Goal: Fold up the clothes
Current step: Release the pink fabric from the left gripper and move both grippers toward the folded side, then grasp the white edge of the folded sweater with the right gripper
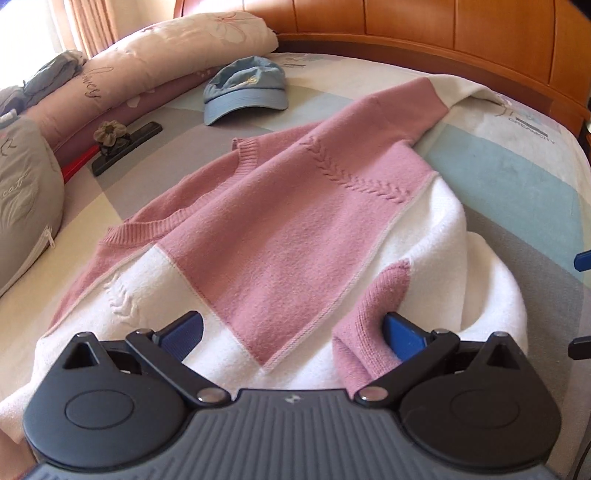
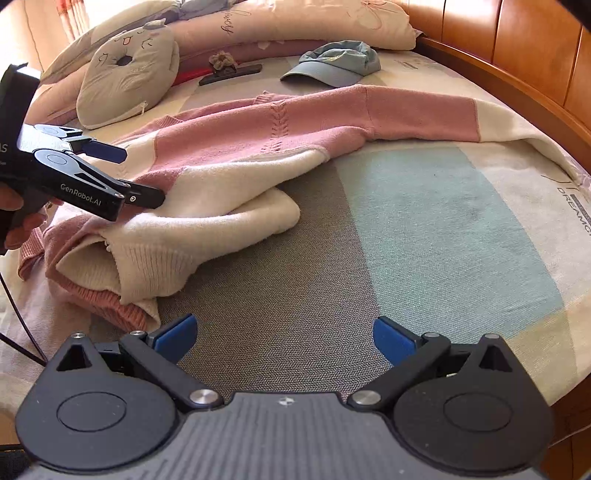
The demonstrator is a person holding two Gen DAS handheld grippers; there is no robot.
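Observation:
A pink and white knitted sweater (image 1: 280, 229) lies on the bed, also seen in the right wrist view (image 2: 236, 147). One sleeve (image 2: 424, 110) stretches toward the headboard; the near part is bunched into a folded pile (image 2: 155, 251). My left gripper (image 1: 293, 334) is open, low over the sweater, its right fingertip against a pink sleeve cuff (image 1: 373, 314). It also shows in the right wrist view (image 2: 122, 173), open above the bunched part. My right gripper (image 2: 284, 338) is open and empty over the bare mattress, right of the sweater.
A blue cap (image 1: 245, 90) lies near the headboard (image 1: 443, 33). Rolled quilts (image 1: 147, 62) and a grey cat cushion (image 2: 129, 77) line the left side. A black clip with a fabric flower (image 1: 125, 144) lies by them. The mattress edge (image 2: 569, 332) drops off at right.

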